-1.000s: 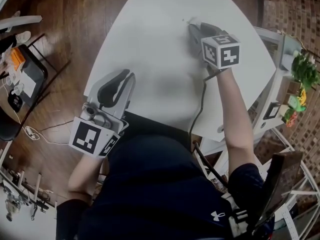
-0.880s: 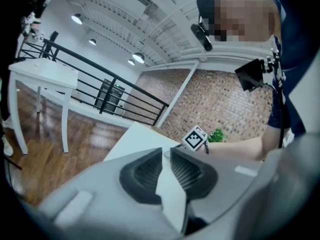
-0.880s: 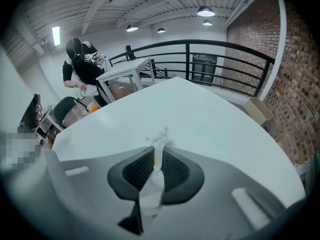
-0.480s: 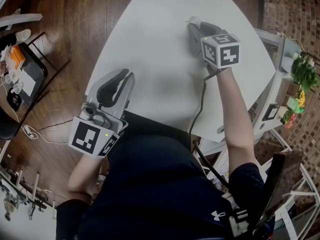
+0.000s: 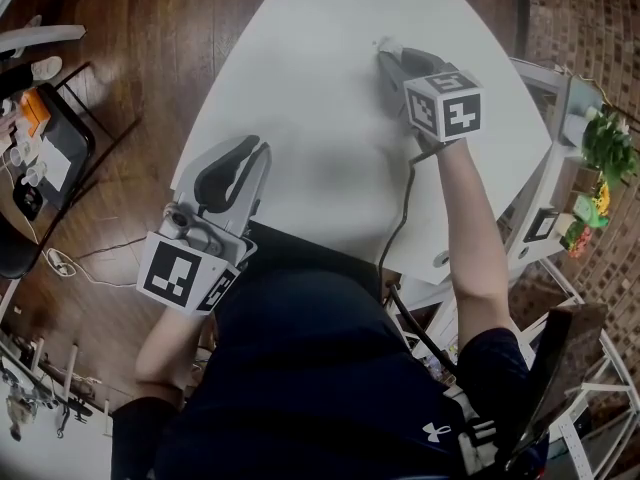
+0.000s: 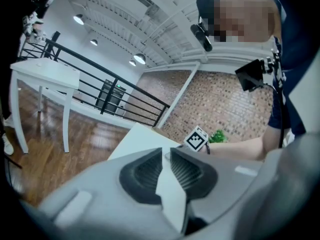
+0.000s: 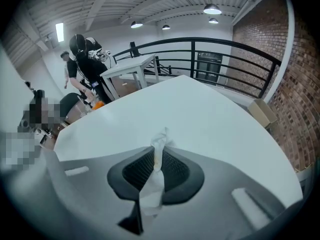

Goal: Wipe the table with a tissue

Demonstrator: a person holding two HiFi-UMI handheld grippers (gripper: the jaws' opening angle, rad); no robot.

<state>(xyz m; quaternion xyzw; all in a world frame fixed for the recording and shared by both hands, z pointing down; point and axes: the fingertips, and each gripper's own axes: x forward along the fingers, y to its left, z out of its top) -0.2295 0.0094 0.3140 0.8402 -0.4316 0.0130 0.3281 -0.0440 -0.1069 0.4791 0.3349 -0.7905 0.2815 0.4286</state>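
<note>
The right gripper (image 5: 388,56) is reached far out over the white worktop (image 5: 320,98), at arm's length from the person. Its own view shows the jaws pressed in on a tissue (image 7: 161,140), with the dark ribbed pads (image 7: 176,170) tight against both sides of it. The tissue is crumpled into a narrow twisted strip. Its long axis runs along the jaws, and its loose end pokes out past the fingertips, pointing forward and away from the person. From the head view this end is a small white tuft (image 5: 383,44) at the gripper's tip, low on the worktop. Whether it actually presses on the surface cannot be told.

The left gripper (image 5: 250,153) sits at the worktop's near left edge, well apart from the right one and partly over the wooden floor (image 5: 130,58). It points roughly towards the right gripper. In its own view the jaws are almost together, with only a thin slit at the tips. A white wedge (image 6: 172,191) fills the gap behind them. Whether that wedge is the worktop seen through the gap or a scrap of paper cannot be told.
</note>
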